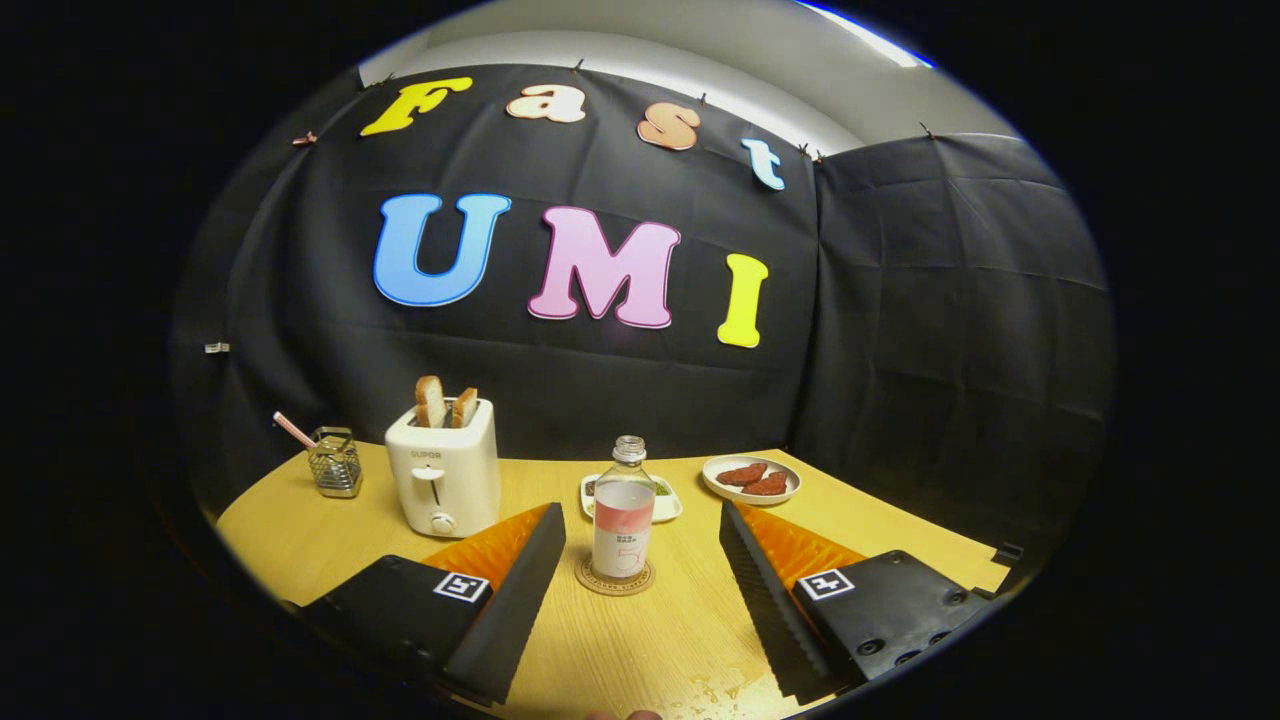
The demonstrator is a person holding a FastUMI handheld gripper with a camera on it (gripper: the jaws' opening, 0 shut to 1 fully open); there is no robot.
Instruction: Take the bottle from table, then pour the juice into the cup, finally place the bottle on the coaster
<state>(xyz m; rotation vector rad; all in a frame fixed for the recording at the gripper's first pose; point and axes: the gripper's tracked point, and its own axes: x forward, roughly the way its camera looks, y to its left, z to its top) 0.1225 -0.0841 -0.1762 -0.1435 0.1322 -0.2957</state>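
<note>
At twelve o'clock, just ahead of my hand-held gripper (640, 560), the bottle (623, 510) stands upright on the coaster (614, 579), uncapped with juice left in it. The fingers are spread wide and touch nothing, so I judge the placing done. A toaster (445, 465) sits at ten o'clock on the desk (620, 650), clear of any retreat path.

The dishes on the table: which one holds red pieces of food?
The round plate beyond the open gripper, right of the bottle. The small square dish behind the bottle does not.
</note>
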